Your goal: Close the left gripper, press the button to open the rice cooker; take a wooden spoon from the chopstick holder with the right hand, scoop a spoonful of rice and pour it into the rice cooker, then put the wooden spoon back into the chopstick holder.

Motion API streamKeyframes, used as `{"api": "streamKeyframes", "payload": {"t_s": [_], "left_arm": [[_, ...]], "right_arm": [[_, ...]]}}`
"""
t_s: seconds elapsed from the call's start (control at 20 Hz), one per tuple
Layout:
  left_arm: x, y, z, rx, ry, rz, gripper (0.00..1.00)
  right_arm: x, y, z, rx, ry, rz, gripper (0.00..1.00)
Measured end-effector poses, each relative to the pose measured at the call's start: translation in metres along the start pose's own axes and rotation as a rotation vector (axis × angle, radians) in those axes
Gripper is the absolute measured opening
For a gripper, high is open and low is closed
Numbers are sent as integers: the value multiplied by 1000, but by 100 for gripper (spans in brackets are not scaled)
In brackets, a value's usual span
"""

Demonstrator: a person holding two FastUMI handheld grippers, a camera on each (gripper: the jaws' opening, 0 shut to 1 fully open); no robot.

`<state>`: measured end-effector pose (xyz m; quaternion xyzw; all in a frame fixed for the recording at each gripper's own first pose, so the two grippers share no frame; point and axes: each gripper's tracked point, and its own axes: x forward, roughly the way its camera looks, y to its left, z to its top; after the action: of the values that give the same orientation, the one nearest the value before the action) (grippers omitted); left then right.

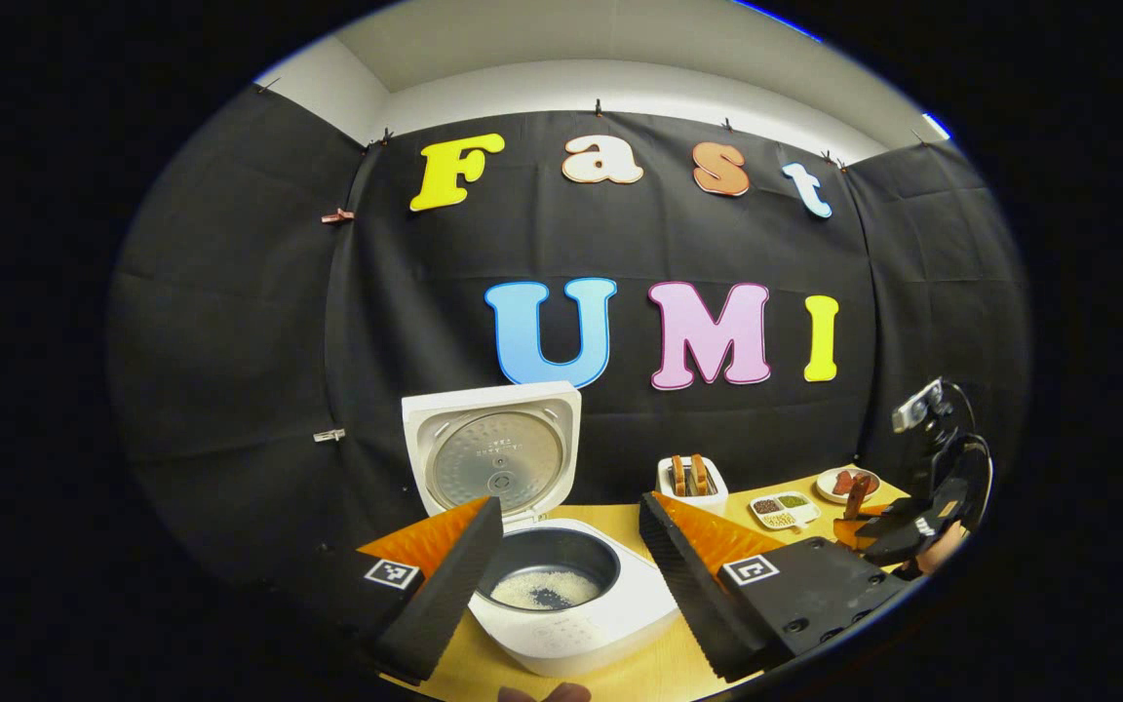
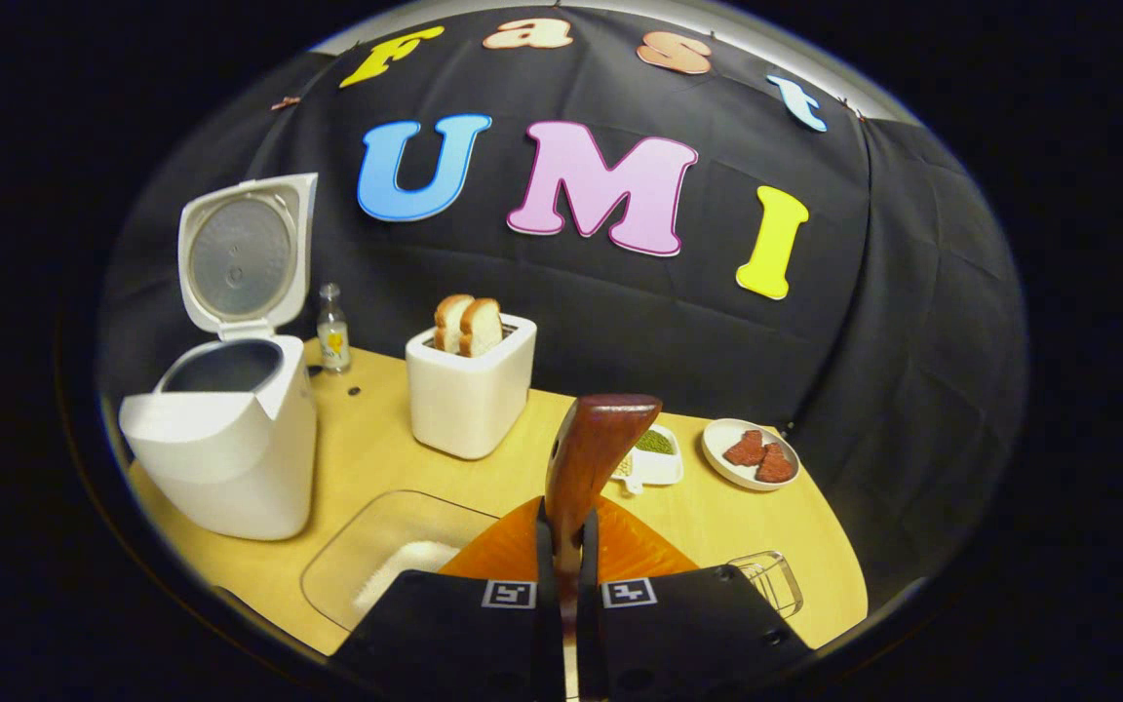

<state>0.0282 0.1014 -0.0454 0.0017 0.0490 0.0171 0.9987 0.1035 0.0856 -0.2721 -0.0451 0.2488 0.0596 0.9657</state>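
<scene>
The white rice cooker (image 1: 610, 609) stands open, lid (image 1: 493, 453) upright, with some rice (image 1: 542, 588) in its dark pot. My left gripper (image 1: 569, 507) hovers just before it, open, one finger on each side of the pot. In the right gripper view the cooker (image 2: 230, 458) is at the left. My right gripper (image 2: 567, 526) is shut on the handle of a brown wooden spoon (image 2: 600, 439), whose bowl points up and away. Under it lies a glass tray of rice (image 2: 396, 561). A clear holder (image 2: 766, 575) sits at the lower right. The right gripper (image 1: 898, 531) also appears far right.
On the wooden table (image 2: 376, 458) stand a white toaster (image 2: 469, 390) with two bread slices, a small bottle (image 2: 331, 336), a divided dish of beans (image 2: 654, 453) and a plate of red slices (image 2: 752, 453). Black cloth walls close in behind and to the right.
</scene>
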Motion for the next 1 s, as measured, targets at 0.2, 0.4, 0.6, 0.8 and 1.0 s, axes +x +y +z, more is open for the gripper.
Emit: {"api": "streamKeyframes", "payload": {"t_s": [0.2,0.4,0.6,0.8,1.0], "left_arm": [[5,6,-5,1,11,-29,97],[11,11,-9,6,11,-45,97],[13,15,-15,-9,21,-48,97],[10,21,-18,-21,25,-36,97],[7,26,-18,-20,22,-28,97]], "right_arm": [[11,12,-23,-6,49,-58,10],[7,39,-29,134,88,-32,10],[8,61,-32,304,122,12,10],[10,51,-34,560,149,21,10],[3,31,-42,807,152,49,10]]}}
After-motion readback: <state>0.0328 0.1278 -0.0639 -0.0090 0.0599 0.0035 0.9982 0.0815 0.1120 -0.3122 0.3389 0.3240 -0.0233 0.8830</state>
